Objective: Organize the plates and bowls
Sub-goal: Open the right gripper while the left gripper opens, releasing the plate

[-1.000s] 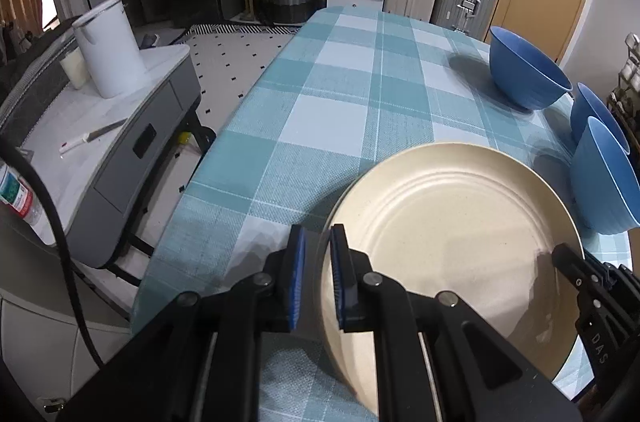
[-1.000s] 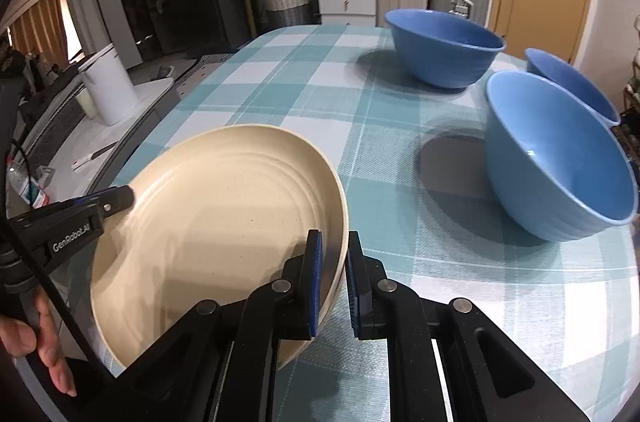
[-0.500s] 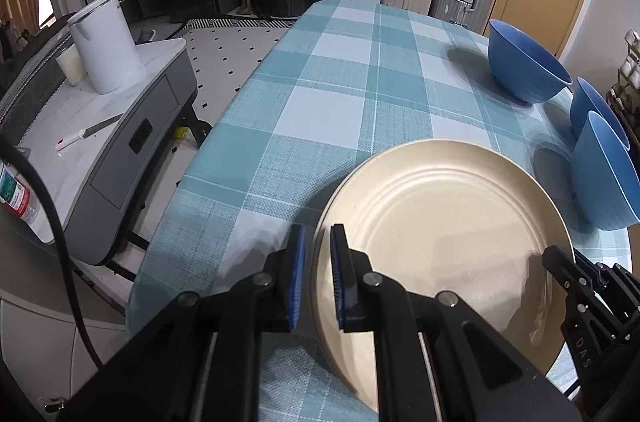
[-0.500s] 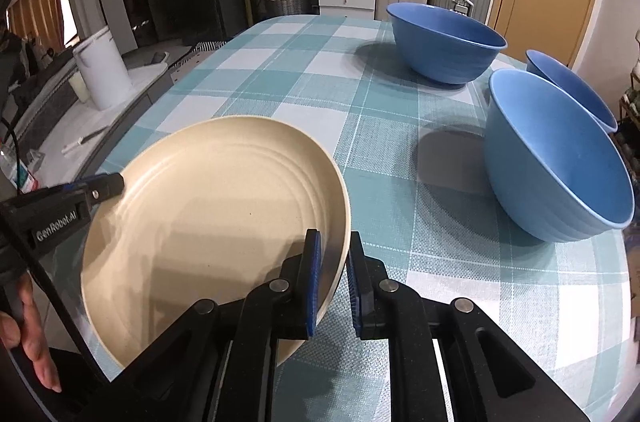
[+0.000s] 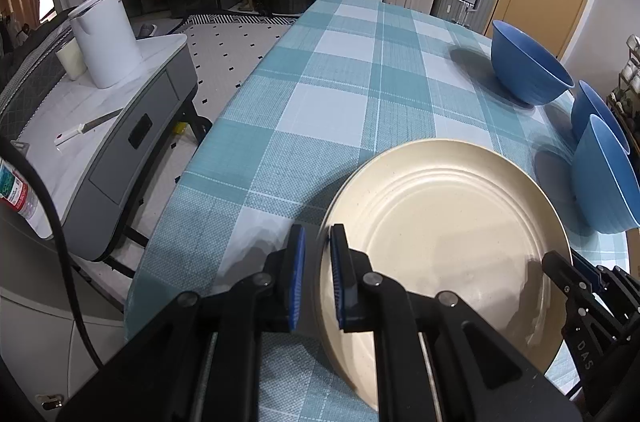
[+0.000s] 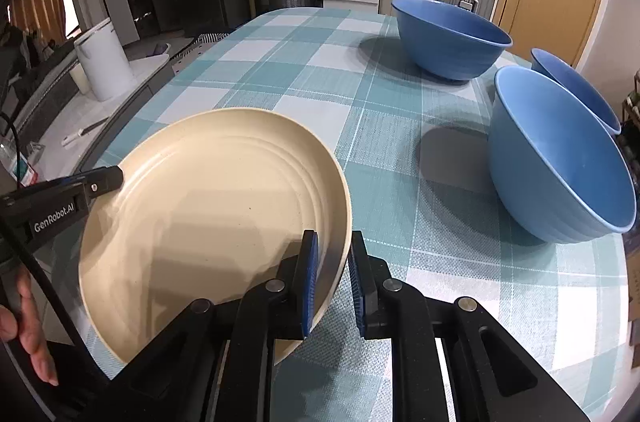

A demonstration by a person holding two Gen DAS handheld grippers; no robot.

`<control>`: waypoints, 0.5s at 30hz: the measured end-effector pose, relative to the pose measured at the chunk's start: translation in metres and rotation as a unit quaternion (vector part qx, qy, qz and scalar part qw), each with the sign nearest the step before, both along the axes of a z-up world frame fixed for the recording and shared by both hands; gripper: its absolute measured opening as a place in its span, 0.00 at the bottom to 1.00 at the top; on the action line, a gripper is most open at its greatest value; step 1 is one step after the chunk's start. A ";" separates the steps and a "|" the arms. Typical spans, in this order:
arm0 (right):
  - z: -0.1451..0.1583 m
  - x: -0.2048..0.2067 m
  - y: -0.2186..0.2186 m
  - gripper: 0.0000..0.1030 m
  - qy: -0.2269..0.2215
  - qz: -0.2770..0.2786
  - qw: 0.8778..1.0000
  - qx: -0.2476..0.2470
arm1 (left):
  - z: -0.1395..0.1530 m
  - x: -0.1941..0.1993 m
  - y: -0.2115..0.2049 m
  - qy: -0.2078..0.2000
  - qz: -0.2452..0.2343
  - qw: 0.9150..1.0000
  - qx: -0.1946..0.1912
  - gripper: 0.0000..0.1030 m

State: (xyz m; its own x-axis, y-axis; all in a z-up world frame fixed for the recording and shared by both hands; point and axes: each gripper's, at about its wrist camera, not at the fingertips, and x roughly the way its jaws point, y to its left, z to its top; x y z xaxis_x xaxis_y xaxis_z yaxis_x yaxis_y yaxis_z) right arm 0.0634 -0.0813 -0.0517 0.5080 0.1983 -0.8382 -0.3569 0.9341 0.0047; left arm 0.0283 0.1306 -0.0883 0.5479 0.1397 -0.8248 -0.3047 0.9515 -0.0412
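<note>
Now your left tool (image 5: 317, 278) clamps the cream plate's (image 5: 440, 234) left rim; plate lies on the counter (image 5: 352, 110), left of three blue bowls (image 6: 556, 158). Your right tool (image 6: 333, 276) straddles its right rim, jaws just opening, pads apparently clear.

Matt speckled plate (image 5: 444, 222), woven tablecloth (image 5: 340, 102)

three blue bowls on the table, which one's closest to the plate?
The lighter blue bowl, nearest the camera, just right of the cream plate. The darker bowl sits farther back; the third is behind the lighter one.
</note>
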 end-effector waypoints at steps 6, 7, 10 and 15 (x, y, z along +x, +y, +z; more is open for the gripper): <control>0.005 -0.001 -0.004 0.22 0.000 -0.003 1.000 0.011 | 0.002 -0.001 0.001 -0.004 0.002 1.000 -0.002 0.10; 0.007 -0.001 -0.005 0.22 -0.002 -0.006 1.000 0.016 | 0.002 -0.001 0.001 -0.005 0.003 1.000 -0.003 0.10; 0.013 -0.002 -0.012 0.22 -0.005 -0.013 0.999 0.033 | 0.005 -0.002 0.002 -0.011 0.004 1.000 -0.009 0.10; 0.020 0.001 -0.022 0.22 -0.009 -0.025 0.997 0.079 | 0.006 -0.003 0.000 -0.014 0.004 1.000 -0.007 0.11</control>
State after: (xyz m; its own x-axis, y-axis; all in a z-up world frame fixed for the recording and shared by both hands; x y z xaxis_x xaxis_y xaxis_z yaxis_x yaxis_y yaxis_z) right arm 0.0646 -0.1035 -0.0317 0.5352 0.3010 -0.7893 -0.3121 0.9387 0.1463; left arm 0.0253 0.1305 -0.0822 0.5695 0.1332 -0.8111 -0.3112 0.9483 -0.0628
